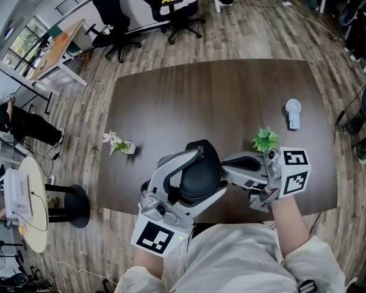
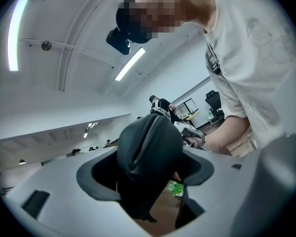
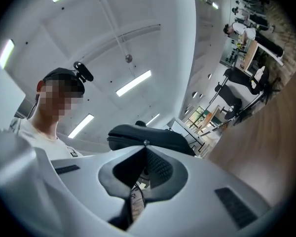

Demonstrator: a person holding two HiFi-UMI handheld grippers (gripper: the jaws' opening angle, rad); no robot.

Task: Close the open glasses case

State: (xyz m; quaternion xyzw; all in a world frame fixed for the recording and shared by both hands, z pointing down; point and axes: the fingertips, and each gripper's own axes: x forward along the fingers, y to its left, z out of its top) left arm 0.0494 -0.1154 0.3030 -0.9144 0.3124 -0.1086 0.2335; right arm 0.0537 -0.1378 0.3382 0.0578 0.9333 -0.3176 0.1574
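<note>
A black zip-up glasses case (image 1: pixel 198 168) hangs over the near edge of the dark table (image 1: pixel 189 102). My left gripper (image 1: pixel 208 170) has its jaws spread wide around the case, one white finger on each side of it. In the left gripper view the case (image 2: pixel 148 154) fills the gap of the left gripper (image 2: pixel 149 184). My right gripper (image 1: pixel 227 163) comes in from the right, its jaws shut at the case's end. In the right gripper view the right gripper (image 3: pixel 145 145) pinches a small metal zipper pull (image 3: pixel 146 142) at the zip seam of the case (image 3: pixel 153 135).
A small green plant (image 1: pixel 265 140) stands right behind my right gripper. A white hand fan (image 1: pixel 293 113) lies at the table's right, a little flower pot (image 1: pixel 119 144) at its left. Office chairs (image 1: pixel 171 8) stand beyond the far edge.
</note>
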